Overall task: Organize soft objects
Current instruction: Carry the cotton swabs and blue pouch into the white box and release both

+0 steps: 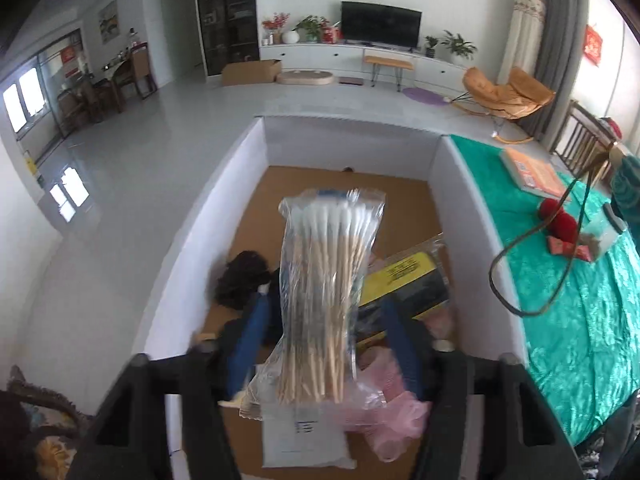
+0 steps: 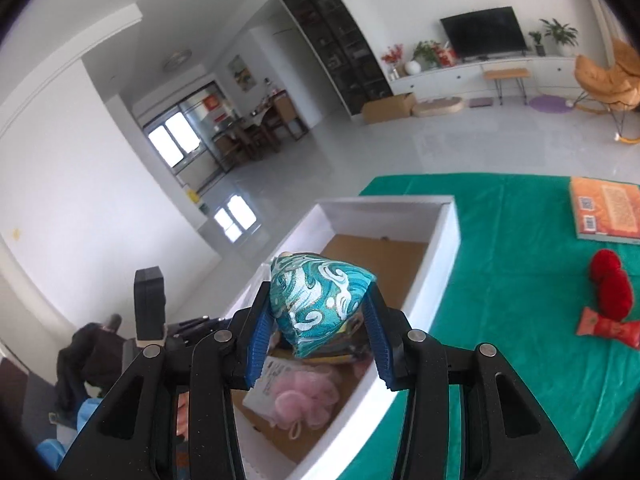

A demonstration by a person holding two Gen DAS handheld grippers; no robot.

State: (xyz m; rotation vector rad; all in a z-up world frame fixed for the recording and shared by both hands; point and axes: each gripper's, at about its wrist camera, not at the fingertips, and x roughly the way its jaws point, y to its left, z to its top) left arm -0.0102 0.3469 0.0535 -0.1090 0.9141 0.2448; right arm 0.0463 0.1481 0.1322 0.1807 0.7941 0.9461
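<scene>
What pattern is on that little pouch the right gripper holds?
White cloud swirls on teal, with gold edging, on the pouch; clearest in the right wrist view.
</scene>
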